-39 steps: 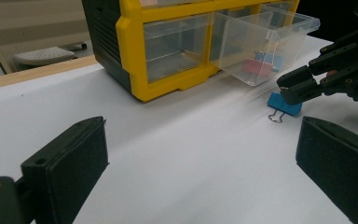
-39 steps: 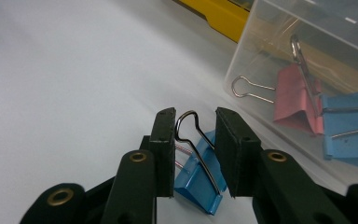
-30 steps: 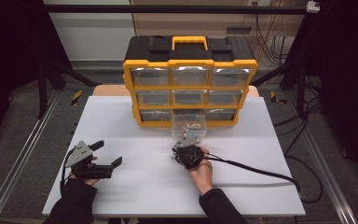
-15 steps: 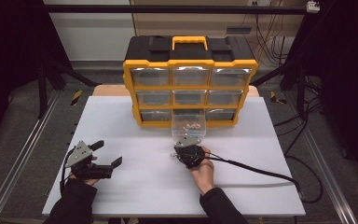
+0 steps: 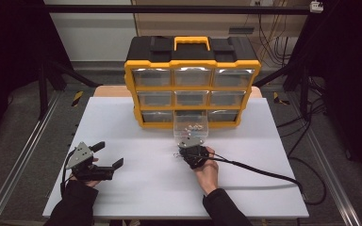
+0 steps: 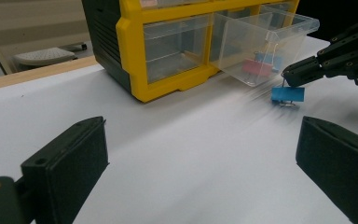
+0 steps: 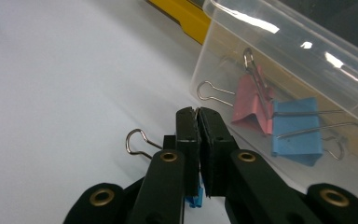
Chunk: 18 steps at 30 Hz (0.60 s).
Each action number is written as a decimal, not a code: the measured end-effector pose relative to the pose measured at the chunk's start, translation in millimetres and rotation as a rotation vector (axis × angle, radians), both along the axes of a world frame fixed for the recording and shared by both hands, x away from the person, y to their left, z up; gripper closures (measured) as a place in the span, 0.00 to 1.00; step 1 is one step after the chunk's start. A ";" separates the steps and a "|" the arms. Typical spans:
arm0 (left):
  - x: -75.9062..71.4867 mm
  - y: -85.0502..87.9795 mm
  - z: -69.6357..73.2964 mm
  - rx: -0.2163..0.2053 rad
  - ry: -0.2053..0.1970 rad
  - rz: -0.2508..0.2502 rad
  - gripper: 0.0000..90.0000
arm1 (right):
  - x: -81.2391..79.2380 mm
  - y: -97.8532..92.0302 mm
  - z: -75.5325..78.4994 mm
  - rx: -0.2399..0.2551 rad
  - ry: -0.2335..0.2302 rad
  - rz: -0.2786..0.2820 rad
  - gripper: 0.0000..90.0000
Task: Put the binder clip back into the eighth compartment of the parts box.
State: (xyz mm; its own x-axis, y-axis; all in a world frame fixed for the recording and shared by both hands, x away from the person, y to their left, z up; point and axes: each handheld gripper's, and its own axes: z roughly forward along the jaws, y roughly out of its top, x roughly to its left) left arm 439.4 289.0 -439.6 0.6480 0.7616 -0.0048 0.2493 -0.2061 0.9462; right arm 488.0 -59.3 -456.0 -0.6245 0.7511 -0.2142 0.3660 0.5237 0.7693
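A small blue binder clip (image 6: pixel 287 94) hangs just above the white table (image 5: pixel 136 188) in front of a clear drawer bin (image 5: pixel 191 127). My right gripper (image 5: pixel 188 151) is shut on one of the clip's wire handles. Its jaws have just been closing with that handle between them. In the right gripper view the right gripper (image 7: pixel 198 114) has its pads pressed together, the clip's other wire loop (image 7: pixel 137 140) sticks out at the left, and a bit of blue shows below. The bin (image 7: pixel 284 60) holds a red clip (image 7: pixel 249 109) and a blue clip (image 7: pixel 294 130). My left gripper (image 5: pixel 109 154) rests open near the table's left front.
A yellow and black drawer organizer (image 5: pixel 192 84) stands at the back middle of the table, with the clear bin pulled out in front of its bottom row. The right gripper's cable (image 5: pixel 264 169) trails off to the right across the table.
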 end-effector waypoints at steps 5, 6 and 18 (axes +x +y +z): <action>0.0 0.2 0.1 0.000 -0.001 0.001 0.01 | 0.6 -0.9 0.6 -0.015 -0.013 -0.008 0.99; -0.1 0.3 0.2 0.000 -0.001 0.001 0.01 | 0.7 -1.1 0.8 -0.019 -0.016 -0.013 0.99; -0.2 0.7 0.5 -0.001 -0.002 0.002 0.01 | 1.6 -2.7 1.8 -0.014 -0.013 -0.022 0.99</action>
State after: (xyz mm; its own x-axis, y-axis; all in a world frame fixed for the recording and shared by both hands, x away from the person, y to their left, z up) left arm 439.2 289.7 -439.1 0.6463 0.7631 -0.0044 0.2476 -0.2043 0.9471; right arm 489.6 -62.0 -454.2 -0.6048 0.7615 -0.2331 0.3673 0.5264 0.7668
